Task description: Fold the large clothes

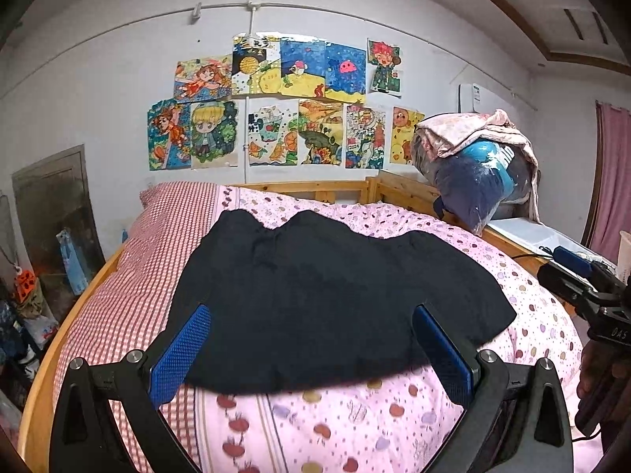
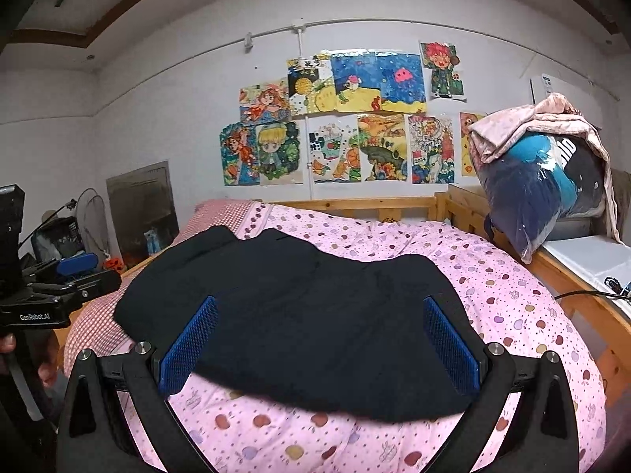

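Lying spread across the pink dotted quilt (image 1: 394, 414) toward the bed's near edge, the black fabric garment (image 1: 315, 295) awaits folding; the left gripper (image 1: 311, 339) and right gripper (image 2: 319, 335) hover over its near hem, fingers spread wide and empty, seemingly poised to pinch it.

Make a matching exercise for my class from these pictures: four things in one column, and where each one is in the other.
Things
1. black garment
2. drawings
3. checked pillow
4. plastic bag of clothes

Places
A. taped on the wall
B. beside the bed, at its far right corner
C. spread flat on the pink quilt
D. far left end of the bed

Pairs: 1-C, 2-A, 3-D, 4-B
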Demonstrator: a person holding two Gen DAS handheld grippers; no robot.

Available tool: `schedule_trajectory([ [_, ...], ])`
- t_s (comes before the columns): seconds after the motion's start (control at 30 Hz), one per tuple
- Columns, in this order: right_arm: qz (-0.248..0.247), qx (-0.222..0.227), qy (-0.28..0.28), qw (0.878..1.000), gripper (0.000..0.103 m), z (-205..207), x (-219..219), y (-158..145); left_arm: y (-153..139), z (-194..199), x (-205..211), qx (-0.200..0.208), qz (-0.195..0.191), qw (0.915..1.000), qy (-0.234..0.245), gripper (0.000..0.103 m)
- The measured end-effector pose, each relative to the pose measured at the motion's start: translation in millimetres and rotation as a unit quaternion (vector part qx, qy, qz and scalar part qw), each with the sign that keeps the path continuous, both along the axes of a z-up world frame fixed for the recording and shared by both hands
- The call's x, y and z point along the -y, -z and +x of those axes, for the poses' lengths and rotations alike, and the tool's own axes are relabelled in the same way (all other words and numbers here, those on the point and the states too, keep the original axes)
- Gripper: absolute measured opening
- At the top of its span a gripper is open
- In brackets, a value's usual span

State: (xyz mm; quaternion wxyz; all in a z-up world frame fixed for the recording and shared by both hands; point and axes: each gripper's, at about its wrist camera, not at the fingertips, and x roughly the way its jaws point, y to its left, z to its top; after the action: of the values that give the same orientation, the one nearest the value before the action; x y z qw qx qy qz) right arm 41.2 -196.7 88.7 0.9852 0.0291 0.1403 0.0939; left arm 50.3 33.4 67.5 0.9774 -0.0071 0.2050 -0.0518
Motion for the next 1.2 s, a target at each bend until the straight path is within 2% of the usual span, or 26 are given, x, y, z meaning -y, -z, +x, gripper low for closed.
schedule_trajectory([
  [0.5, -0.002, 0.012, -0.009, 1.0, 0.101, -50.3, -7.4, 12.2, 17.6, -46.4, 0.3, 0.011, 0.004, 0.9999, -0.008, 0.103],
  [0.73, -0.02, 0.032, -0.009, 0.999, 0.101, -69.0, -19.9, 19.1, 27.7, -53.1, -7.6, 0.019, -0.001, 0.9997, -0.013, 0.103],
  [1.03, -0.006, 0.042, 0.015, 0.999, 0.101, -75.5, -14.4, 33.9, 51.1, -57.5, -10.5, 0.03, 0.009, 0.9992, -0.024, 0.103],
  [1.2, -0.006, 0.042, 0.026, 0.999, 0.101, -72.8, -12.1, 45.4, 61.8, -51.0, -14.1, 0.018, 0.007, 0.9994, -0.028, 0.103],
])
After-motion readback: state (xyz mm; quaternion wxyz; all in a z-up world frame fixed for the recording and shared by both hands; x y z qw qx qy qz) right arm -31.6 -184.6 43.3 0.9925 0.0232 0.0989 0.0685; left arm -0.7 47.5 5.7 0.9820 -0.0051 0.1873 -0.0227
